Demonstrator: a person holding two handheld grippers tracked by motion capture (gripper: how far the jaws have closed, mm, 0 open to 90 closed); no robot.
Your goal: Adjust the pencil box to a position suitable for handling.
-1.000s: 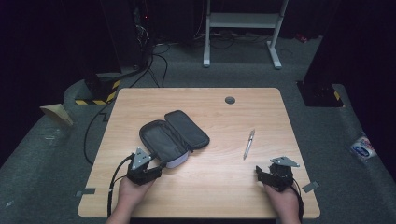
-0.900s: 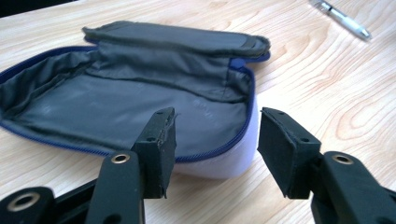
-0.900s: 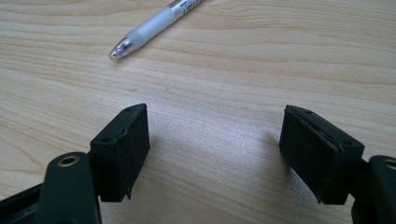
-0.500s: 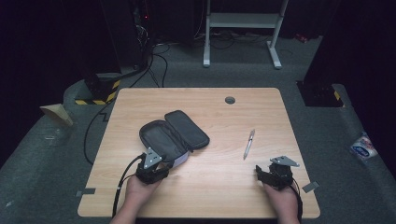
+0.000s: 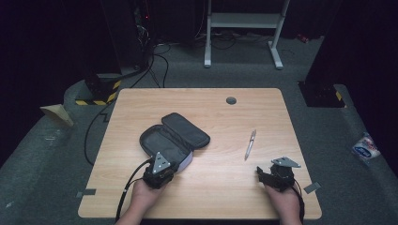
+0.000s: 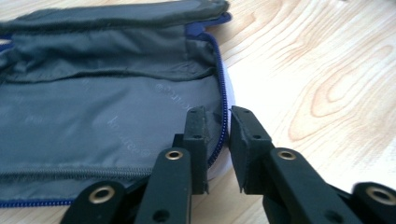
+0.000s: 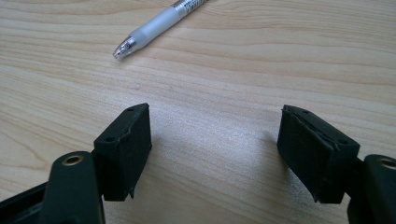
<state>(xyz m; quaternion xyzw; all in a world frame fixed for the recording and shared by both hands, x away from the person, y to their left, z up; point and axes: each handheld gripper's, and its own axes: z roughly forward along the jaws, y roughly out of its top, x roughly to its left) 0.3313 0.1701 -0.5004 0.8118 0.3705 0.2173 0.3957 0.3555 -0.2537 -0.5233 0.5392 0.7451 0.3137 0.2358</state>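
High view, light wooden table on grey carpet, dark room, left gripper jaws just closing on pouch rim, right gripper jaws released.

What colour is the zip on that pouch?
Blue, running along the grey pouch's edge zip; clearest in the left gripper view.

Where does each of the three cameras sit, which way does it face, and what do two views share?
High view: above the person's side, looking forward and down on the table; both hands and tongs show.
Left gripper view: rides the left tongs, whose jaws have just closed on the open pencil case at its zip edge.
Right gripper view: rides the open right tongs, facing the pen.
Shared: the high view also shows case and pen.
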